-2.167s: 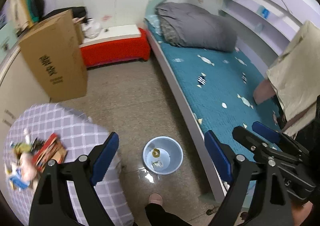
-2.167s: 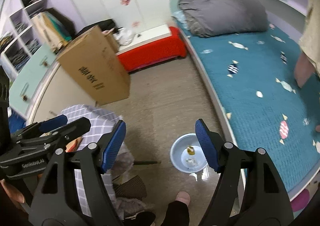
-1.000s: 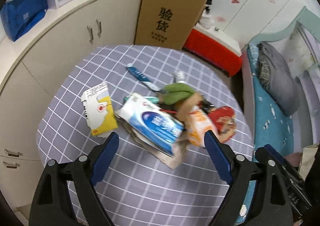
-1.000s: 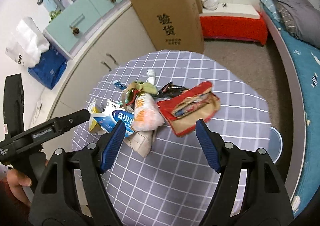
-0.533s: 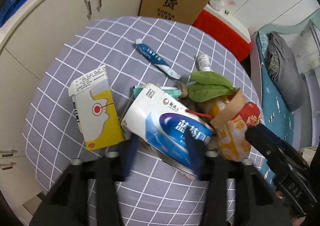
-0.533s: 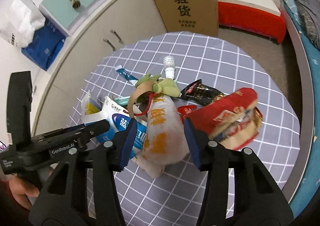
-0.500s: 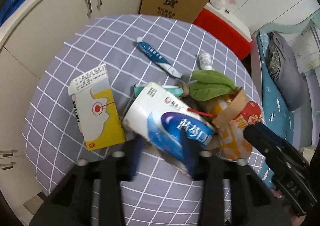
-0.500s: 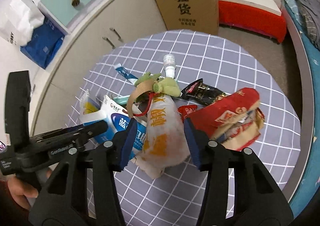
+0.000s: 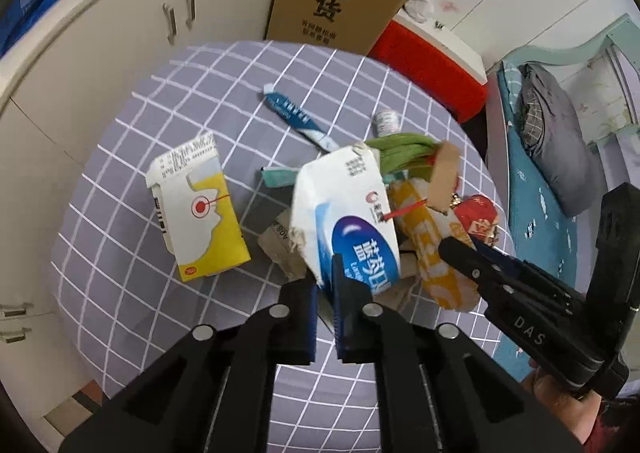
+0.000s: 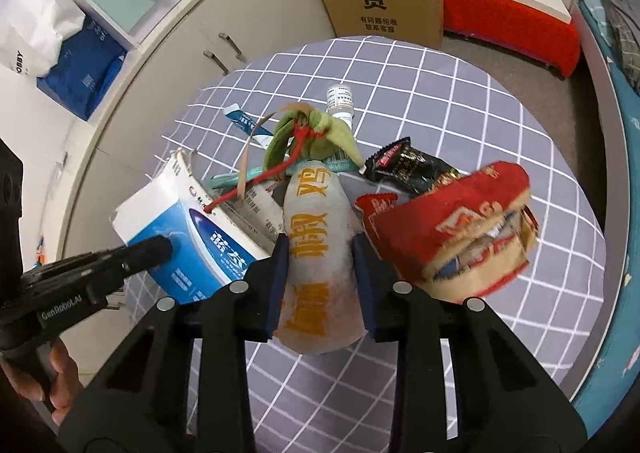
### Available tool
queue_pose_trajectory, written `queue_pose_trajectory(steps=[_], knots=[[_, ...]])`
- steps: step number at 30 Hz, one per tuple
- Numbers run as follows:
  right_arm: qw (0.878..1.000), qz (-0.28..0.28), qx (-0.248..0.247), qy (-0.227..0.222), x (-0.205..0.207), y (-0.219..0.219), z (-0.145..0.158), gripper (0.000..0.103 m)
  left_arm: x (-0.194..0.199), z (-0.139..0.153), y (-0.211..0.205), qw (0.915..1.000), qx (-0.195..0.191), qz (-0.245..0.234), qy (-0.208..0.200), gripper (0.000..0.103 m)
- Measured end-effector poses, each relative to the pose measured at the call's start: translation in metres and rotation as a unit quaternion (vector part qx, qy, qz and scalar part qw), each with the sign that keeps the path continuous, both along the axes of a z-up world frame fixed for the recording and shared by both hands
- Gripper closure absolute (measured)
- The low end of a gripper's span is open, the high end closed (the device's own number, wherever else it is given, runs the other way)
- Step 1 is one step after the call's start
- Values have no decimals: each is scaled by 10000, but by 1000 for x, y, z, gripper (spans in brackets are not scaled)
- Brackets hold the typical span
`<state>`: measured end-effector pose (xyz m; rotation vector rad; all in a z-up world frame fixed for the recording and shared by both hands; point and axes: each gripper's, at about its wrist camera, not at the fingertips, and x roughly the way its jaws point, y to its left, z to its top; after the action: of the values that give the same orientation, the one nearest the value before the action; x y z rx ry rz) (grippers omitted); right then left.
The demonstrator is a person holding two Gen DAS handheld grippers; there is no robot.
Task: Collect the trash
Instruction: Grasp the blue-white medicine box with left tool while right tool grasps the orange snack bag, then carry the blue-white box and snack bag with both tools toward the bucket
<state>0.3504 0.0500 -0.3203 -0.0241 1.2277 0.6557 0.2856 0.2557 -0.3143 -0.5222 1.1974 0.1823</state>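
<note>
Trash lies heaped on the checked tablecloth (image 9: 132, 293). Left gripper (image 9: 325, 293) pinches the near edge of the blue-and-white carton (image 9: 352, 221) between narrow fingers; right gripper (image 10: 319, 273) clamps the orange-lettered white bag (image 10: 316, 253) across its middle, apparently so both can be lifted clear together.

Round table with a lilac white-grid cloth (image 9: 132, 293) carries the litter. Directly on it: yellow-and-white carton (image 9: 198, 213) lying flat at left, apart from the pile; blue-and-white flat sachet (image 9: 296, 121) and small white-capped bottle (image 10: 340, 99) on its side at the far side; black foil snack wrapper (image 10: 408, 169) and red-and-tan crumpled bag (image 10: 452, 229) at right. Centre pile overlaps, so its contact with the cloth can't be told.
</note>
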Motion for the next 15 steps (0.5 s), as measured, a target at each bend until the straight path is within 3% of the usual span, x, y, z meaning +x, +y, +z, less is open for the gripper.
queue_pose_trajectory(steps=[7, 15], knots=[[9983, -451, 375, 24, -19, -40, 27, 72, -11, 32, -21, 9991, 1, -280, -325, 99], [9927, -1018, 578, -279, -45, -98, 66, 72, -13, 74, -83, 9928, 3, -913, -781, 99]])
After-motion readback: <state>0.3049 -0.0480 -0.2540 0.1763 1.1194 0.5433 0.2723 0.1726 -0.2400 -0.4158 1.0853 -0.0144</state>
